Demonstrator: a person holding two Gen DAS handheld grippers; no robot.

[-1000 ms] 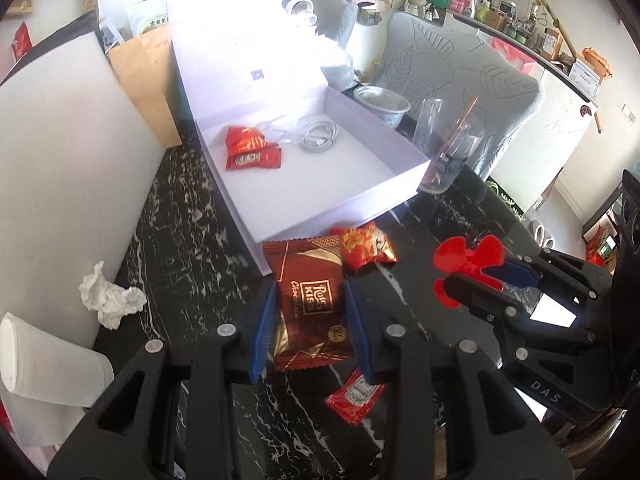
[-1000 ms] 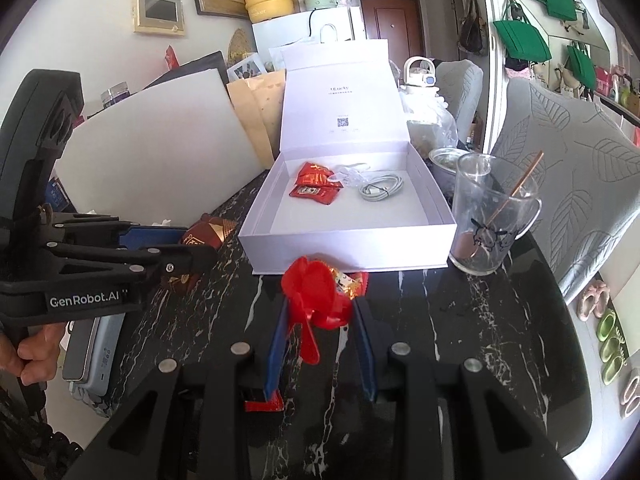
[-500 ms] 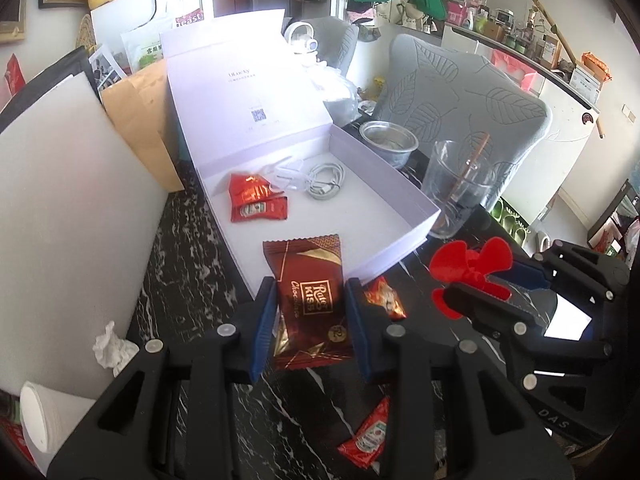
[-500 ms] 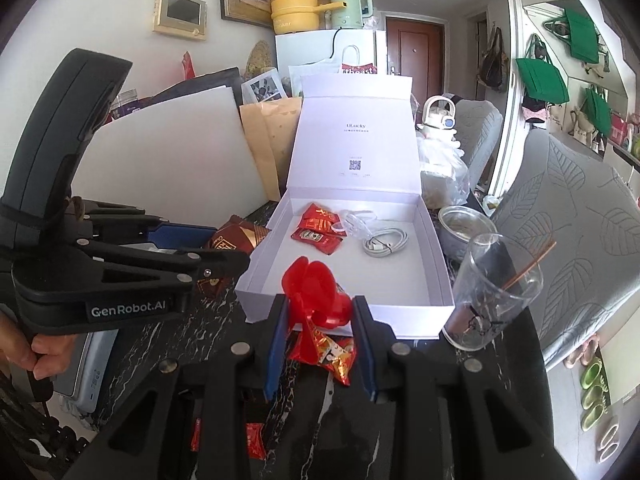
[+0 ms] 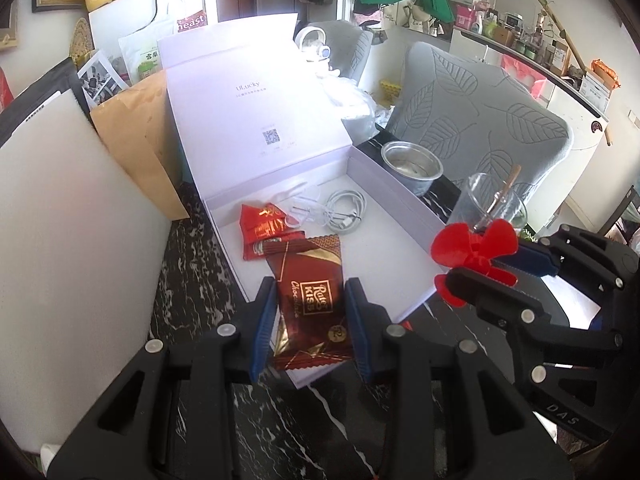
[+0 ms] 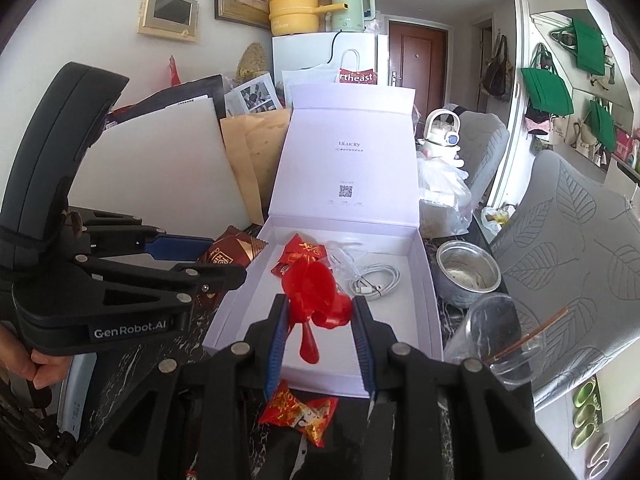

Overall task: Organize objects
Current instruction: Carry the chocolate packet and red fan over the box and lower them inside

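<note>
You are mid-delivery: both loads hang over the front edge of the open white box (image 5: 404, 216), which sits on the black marble table (image 5: 192, 264) with its lid propped up at the back. The next move calls for carrying each item on past the front wall to bare floor and lowering it before letting go, clear of the red packets (image 5: 266, 228) and coiled white cable (image 5: 344, 210) near the back. Your left gripper (image 5: 310, 312) is clamped on the brown chocolate wrapper (image 5: 310, 300), above the box's front left corner. Your right gripper (image 6: 320, 320) pinches the red plastic propeller (image 6: 316, 298). A red candy (image 6: 300, 412) still lies on the table, just before the box's front wall.
</note>
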